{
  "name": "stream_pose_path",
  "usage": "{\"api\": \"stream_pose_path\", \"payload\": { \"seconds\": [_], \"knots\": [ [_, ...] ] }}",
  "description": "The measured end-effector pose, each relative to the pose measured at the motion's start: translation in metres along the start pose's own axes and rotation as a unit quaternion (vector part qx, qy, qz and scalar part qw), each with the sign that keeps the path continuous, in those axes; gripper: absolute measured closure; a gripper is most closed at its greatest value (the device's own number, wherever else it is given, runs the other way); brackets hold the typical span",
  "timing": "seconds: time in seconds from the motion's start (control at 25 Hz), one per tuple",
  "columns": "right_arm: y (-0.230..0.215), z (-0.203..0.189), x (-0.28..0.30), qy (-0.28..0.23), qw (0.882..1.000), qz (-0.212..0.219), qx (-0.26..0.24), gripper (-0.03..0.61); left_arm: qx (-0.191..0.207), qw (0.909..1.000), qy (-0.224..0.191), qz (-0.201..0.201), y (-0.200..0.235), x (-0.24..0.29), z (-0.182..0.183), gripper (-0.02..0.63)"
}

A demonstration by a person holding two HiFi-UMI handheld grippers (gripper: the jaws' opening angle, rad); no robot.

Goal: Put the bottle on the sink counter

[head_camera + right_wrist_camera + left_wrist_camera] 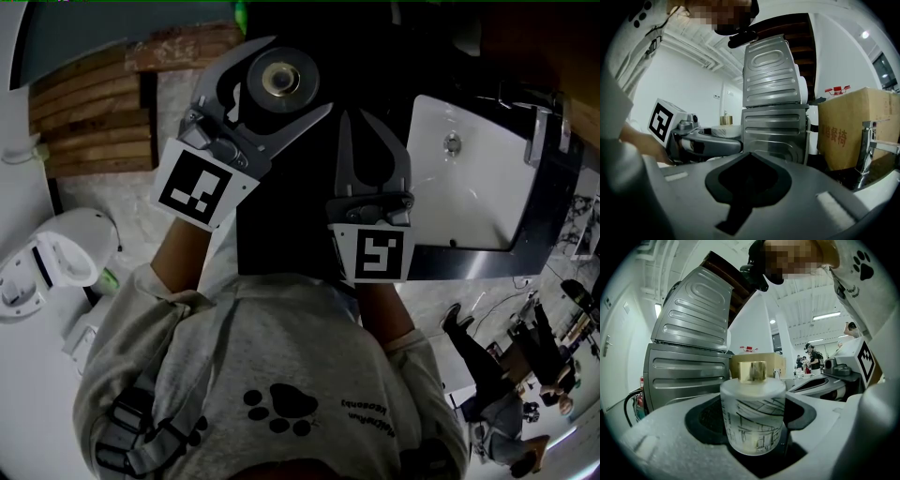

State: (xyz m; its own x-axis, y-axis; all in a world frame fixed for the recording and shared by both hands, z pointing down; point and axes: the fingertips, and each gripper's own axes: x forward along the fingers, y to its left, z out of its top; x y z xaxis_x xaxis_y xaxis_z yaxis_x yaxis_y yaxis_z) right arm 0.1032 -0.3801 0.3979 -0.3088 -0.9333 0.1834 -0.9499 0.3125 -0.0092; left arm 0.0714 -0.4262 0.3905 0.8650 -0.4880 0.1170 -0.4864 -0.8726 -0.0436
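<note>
The bottle [752, 413] is a frosted white cylinder with a line drawing on it and a gold cap. It stands upright between the jaws of my left gripper [754, 427], which is shut on it. From above, the head view shows the bottle [279, 81] as a round top inside the left gripper [300, 73], held over dark ground left of the white sink basin [469, 178]. My right gripper [361, 120] hangs beside it, nearer the basin. In its own view the right gripper [749, 161] is shut with nothing in it. The black counter [441, 264] rims the basin.
A ribbed silver metal unit [773, 103] stands ahead of both grippers. A cardboard box [848, 126] and a chrome faucet [868, 145] sit at the right. A white toilet [56, 262] and wooden boards [94, 103] lie to the left. People stand at the lower right [506, 366].
</note>
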Motion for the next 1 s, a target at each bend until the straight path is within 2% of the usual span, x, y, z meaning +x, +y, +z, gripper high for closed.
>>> {"api": "stream_pose_path", "payload": {
  "seconds": [0.48, 1.0],
  "knots": [
    [-0.009, -0.015, 0.017, 0.016, 1.000, -0.010, 0.001, 0.575, 0.001, 0.9999, 0.006, -0.013, 0.017, 0.024, -0.023, 0.273],
    [-0.010, -0.026, 0.034, 0.028, 1.000, -0.004, 0.007, 0.575, -0.011, 0.9996, 0.024, -0.009, 0.036, 0.042, -0.045, 0.273]
  ]
}}
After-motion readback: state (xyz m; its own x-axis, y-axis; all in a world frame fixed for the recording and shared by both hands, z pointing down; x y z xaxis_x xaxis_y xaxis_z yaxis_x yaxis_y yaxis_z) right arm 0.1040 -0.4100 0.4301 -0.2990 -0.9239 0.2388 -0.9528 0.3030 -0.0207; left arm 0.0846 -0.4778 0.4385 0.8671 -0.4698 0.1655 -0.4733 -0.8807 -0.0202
